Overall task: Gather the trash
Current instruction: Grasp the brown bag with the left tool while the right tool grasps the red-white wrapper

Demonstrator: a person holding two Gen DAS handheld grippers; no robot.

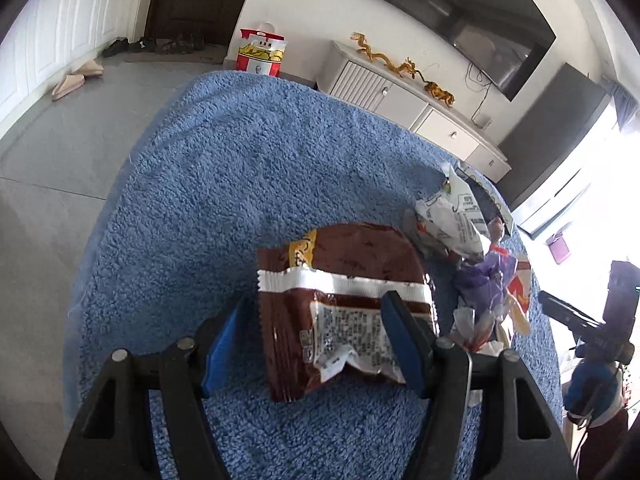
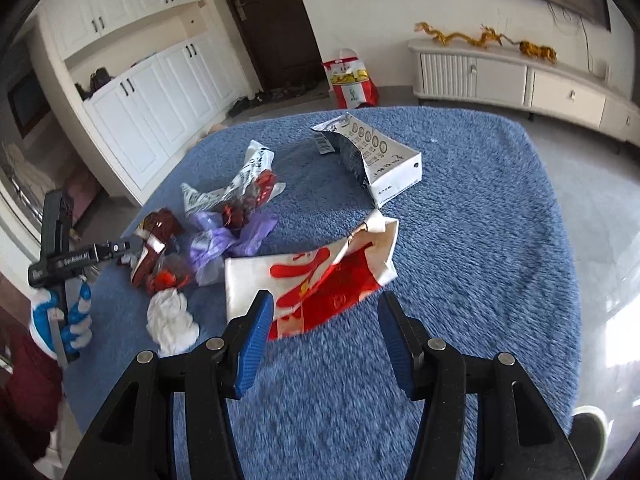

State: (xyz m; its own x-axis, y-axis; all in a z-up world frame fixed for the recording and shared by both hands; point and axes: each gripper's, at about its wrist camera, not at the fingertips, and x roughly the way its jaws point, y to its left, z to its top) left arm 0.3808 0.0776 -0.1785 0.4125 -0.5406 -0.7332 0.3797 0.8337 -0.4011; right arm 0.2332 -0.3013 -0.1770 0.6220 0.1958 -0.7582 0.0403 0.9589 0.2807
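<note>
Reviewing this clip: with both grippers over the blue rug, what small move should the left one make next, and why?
Probably ease the left gripper down a little and close on the brown wrapper. Its jaws stand open on either side of the wrapper's near end, with no pad visibly pressing, and the wrapper lies flat on the blue rug, apart from the other litter.

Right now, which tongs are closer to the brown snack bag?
The left tongs. The brown snack bag lies on the blue rug right between their open fingers. The right tongs are farther over, open above the red and white wrapper.
</note>
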